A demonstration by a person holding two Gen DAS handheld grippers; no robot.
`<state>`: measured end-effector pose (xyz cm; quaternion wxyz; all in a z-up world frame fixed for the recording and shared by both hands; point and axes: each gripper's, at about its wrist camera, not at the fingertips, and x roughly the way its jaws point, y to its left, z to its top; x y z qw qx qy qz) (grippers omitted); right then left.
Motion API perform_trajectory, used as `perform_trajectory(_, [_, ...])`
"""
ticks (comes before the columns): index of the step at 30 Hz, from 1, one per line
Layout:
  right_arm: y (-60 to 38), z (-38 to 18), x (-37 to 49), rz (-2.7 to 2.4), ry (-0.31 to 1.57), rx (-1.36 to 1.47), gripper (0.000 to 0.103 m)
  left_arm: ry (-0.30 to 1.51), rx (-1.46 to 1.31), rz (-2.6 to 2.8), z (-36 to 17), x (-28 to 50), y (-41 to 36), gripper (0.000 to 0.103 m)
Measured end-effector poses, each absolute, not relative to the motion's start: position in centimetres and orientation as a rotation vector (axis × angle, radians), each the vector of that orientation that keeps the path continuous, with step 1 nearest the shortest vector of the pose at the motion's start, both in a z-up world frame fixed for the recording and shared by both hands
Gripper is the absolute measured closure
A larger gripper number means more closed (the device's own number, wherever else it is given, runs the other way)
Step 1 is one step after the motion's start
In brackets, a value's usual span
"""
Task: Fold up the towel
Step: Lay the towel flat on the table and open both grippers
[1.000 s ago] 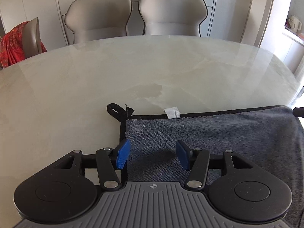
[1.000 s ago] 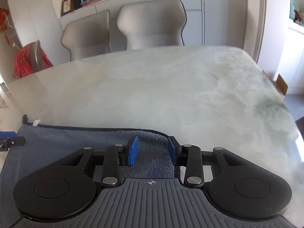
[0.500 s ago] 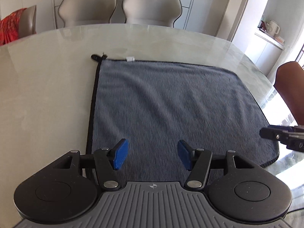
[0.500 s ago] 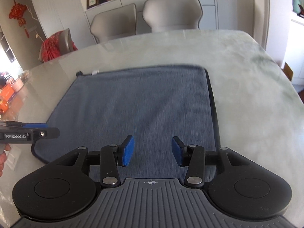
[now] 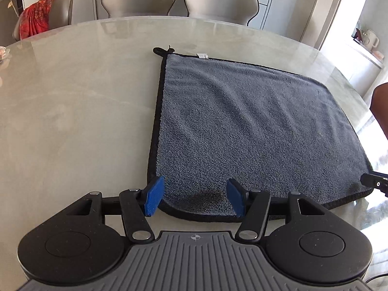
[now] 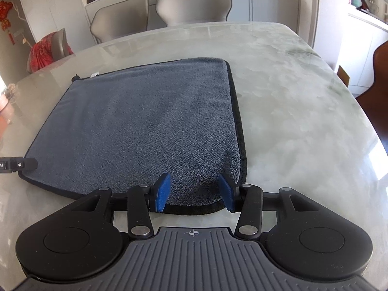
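I had the plush grey towel (image 5: 254,131) lying flat on the glossy marbled table (image 5: 72,121), its pile nubbly, its edge bound in black, a small loop (image 5: 158,50) at the far corner. My left gripper (image 5: 194,197) hung over the near left corner, blue pads (image 5: 154,198) apart, gripping nothing. My right gripper (image 6: 195,192), its jaws having just been opening, sat over the near right corner, pads clear of the fabric, nothing held.
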<state>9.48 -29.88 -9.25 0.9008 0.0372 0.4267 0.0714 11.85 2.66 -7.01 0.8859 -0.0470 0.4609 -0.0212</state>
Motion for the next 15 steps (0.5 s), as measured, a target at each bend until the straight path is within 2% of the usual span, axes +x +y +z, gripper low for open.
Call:
perform_trajectory(2, [-29.5,-8.8,9.1,0.145,0.870,0.068,0.053,0.954,-0.104,-0.035,-6.6,11.7,2.6,0.042])
perform_trajectory(4, [-29.1,-8.3,8.8,0.142,0.857,0.058,0.048,0.947,-0.106,-0.024,-6.3,11.8,2.7,0.033])
perform_trajectory(6, [-28.7,-7.9,8.4,0.151,0.850,0.039,0.047,0.952,-0.108,-0.001,-6.2,11.9,2.8,0.029])
perform_trajectory(15, [-27.6,-7.1,7.2,0.189,0.863,0.027,0.044,1.025,-0.160,0.032,-6.9,11.9,3.6,0.029])
